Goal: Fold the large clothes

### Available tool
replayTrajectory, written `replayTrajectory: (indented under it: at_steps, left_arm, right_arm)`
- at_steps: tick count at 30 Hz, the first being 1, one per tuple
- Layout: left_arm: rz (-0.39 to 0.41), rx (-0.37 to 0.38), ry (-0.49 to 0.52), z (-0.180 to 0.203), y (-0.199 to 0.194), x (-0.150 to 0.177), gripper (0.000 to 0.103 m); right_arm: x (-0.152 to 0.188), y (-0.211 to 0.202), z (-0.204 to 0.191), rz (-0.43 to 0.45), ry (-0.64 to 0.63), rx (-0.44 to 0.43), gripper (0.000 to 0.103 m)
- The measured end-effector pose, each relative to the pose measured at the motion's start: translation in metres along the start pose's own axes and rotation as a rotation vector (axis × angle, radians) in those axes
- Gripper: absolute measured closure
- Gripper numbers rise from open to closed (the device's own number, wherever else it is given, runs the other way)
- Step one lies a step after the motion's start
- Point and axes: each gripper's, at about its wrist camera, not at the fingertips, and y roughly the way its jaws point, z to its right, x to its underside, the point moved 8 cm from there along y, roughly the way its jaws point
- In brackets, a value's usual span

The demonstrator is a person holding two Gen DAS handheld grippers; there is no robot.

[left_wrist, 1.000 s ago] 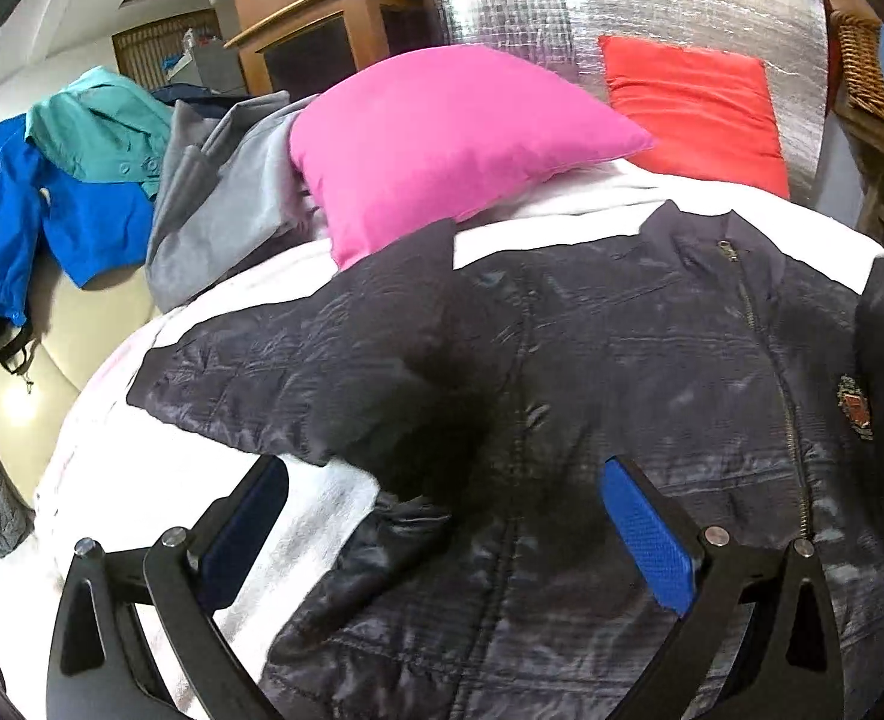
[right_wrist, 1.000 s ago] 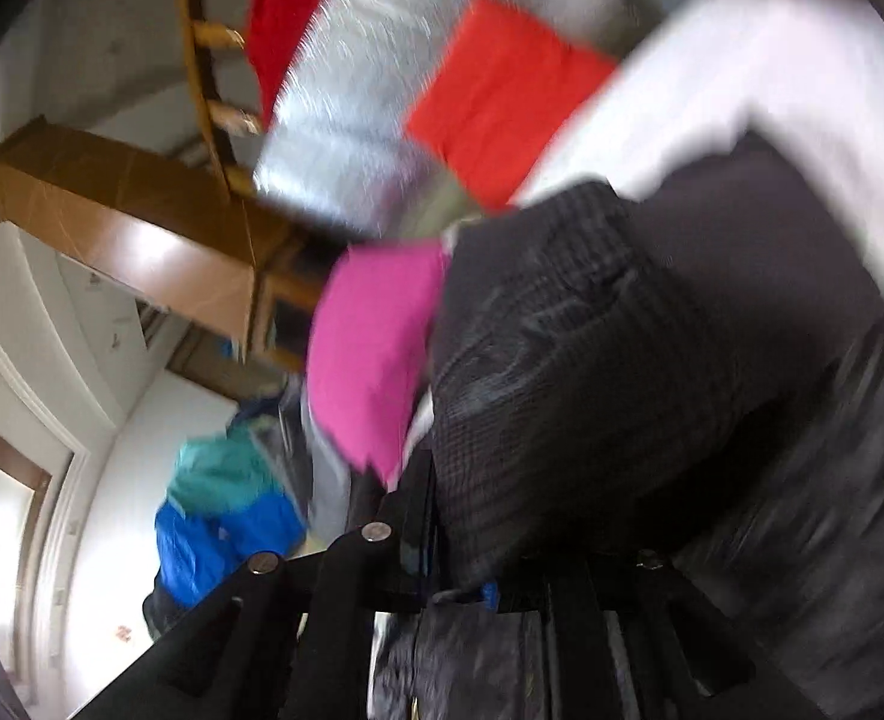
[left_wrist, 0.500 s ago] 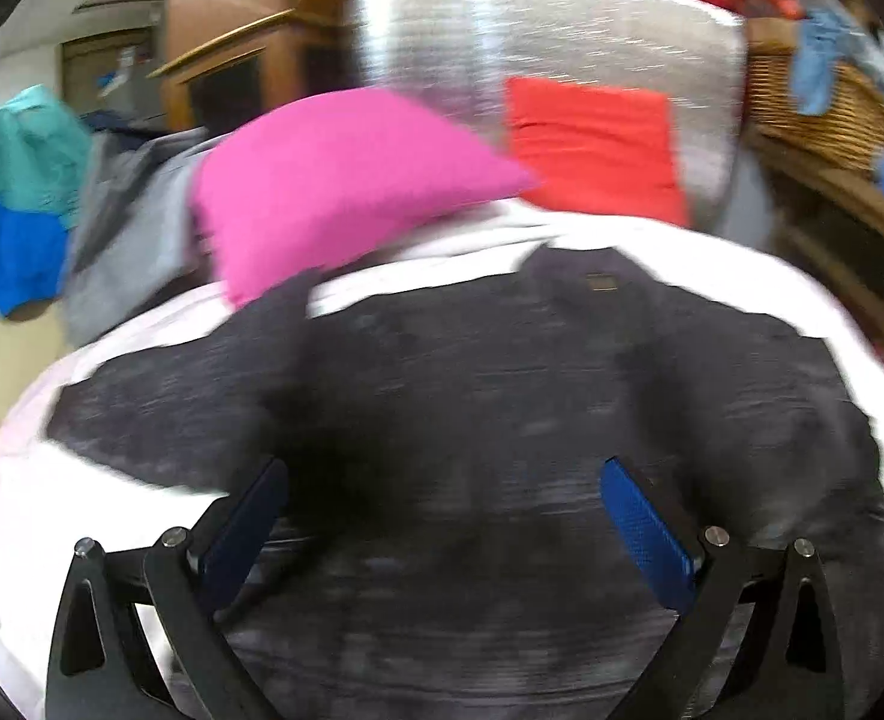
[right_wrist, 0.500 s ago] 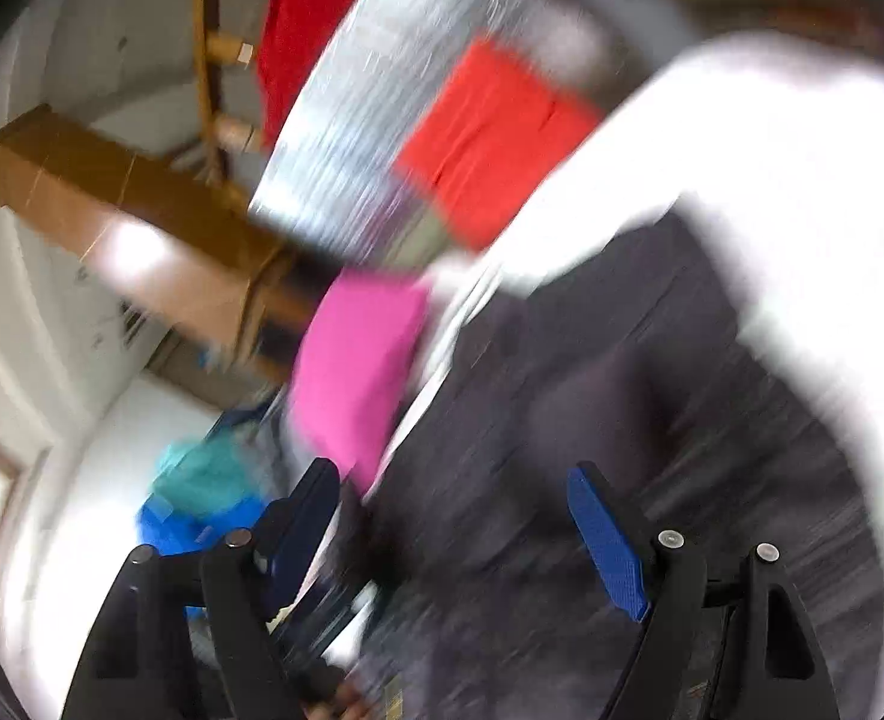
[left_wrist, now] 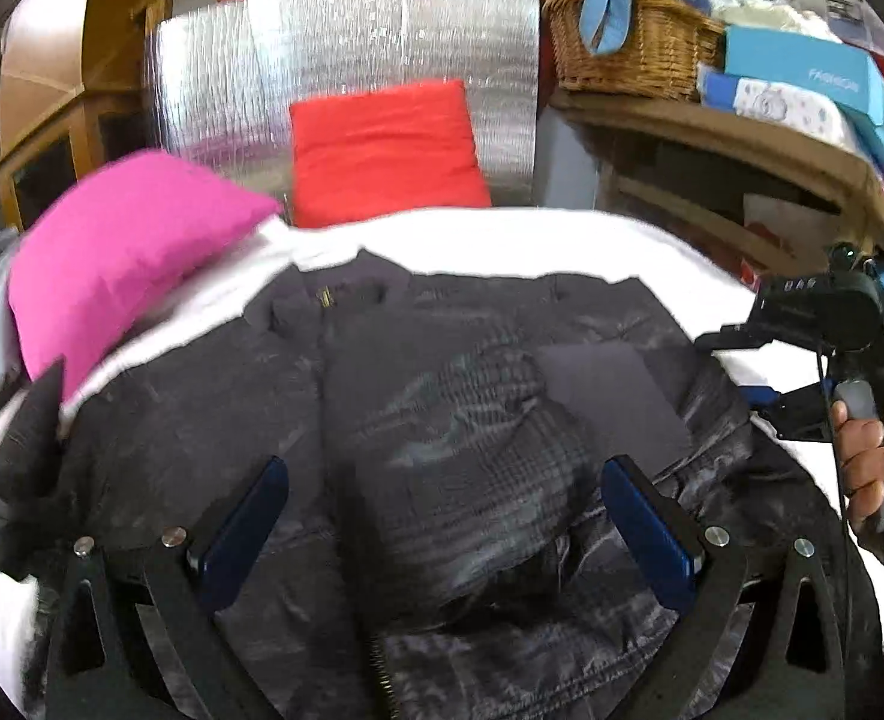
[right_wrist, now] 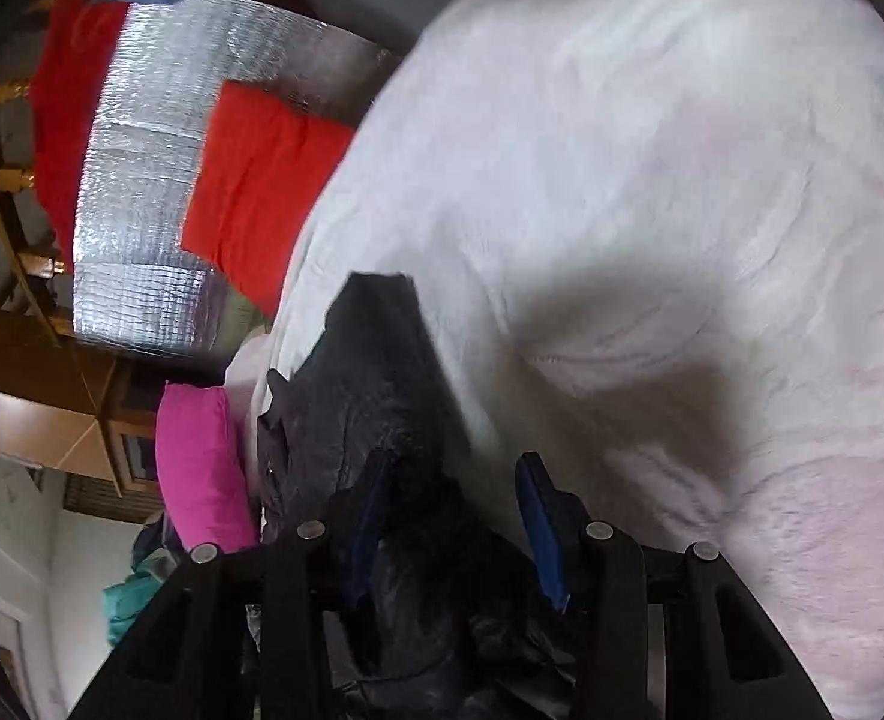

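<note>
A dark quilted zip jacket (left_wrist: 418,420) lies spread on the white bed sheet (left_wrist: 502,240), one sleeve folded across its chest. My left gripper (left_wrist: 442,516) is open, hovering just above the jacket's middle and holding nothing. My right gripper (right_wrist: 454,516) has its blue pads partly apart at the jacket's right edge (right_wrist: 370,396), with dark fabric lying between them. The right gripper also shows in the left wrist view (left_wrist: 826,330), held by a hand beside the jacket's right side.
A pink pillow (left_wrist: 118,252) and a red cushion (left_wrist: 382,150) lie at the head, against a silver foil panel (left_wrist: 334,60). A wooden shelf (left_wrist: 742,144) with a wicker basket (left_wrist: 628,42) and boxes stands to the right. White sheet (right_wrist: 652,210) stretches right of the jacket.
My left gripper swung right, from the jacket's left sleeve to over its middle. My right gripper let go of the sleeve, opened, then dropped to the jacket's right edge.
</note>
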Motion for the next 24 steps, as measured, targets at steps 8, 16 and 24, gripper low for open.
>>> replayTrajectory:
  at_steps: [8, 16, 24]
  left_arm:
    - [-0.025, 0.137, -0.075, -0.009, 0.006, 0.004, 0.073]
    - [-0.107, 0.228, -0.336, -0.074, 0.003, 0.016, 0.08]
    - [-0.175, 0.049, -0.52, -0.168, -0.015, 0.052, 0.078]
  right_arm:
    - [0.025, 0.01, -0.017, -0.005, -0.167, 0.115, 0.072]
    - [0.039, -0.001, -0.027, 0.06, -0.279, 0.202, 0.076]
    - [0.043, -0.015, -0.015, 0.062, -0.246, 0.222, 0.073]
